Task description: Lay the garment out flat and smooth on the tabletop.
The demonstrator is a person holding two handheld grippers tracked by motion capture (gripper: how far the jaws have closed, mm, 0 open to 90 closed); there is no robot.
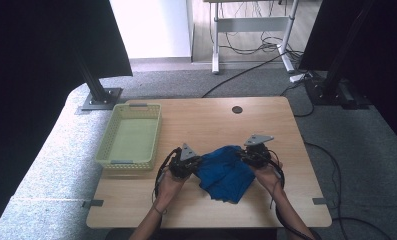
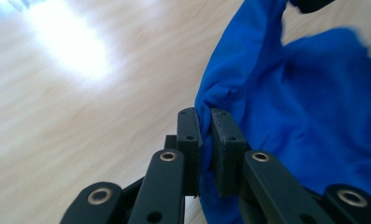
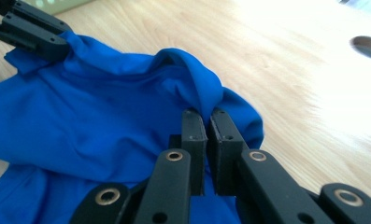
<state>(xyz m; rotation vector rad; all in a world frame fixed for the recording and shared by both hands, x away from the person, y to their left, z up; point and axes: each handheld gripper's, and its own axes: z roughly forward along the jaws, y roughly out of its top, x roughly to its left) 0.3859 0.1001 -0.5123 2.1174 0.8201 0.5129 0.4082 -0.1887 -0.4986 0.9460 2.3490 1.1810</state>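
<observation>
Wooden table (image 1: 196,120): left gripper (image 1: 186,163) and right gripper (image 1: 255,154) each pinch the blue cloth (image 1: 225,172), mid-fold; next, lift evenly

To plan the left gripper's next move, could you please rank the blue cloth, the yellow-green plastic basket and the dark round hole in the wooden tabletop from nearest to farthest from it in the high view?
From the left gripper:
1. Blue cloth: pinched in its jaws, just to its right.
2. Yellow-green plastic basket: left of it, at the table's left edge.
3. Dark round hole: farther back and to the right, near the table's far edge.
</observation>
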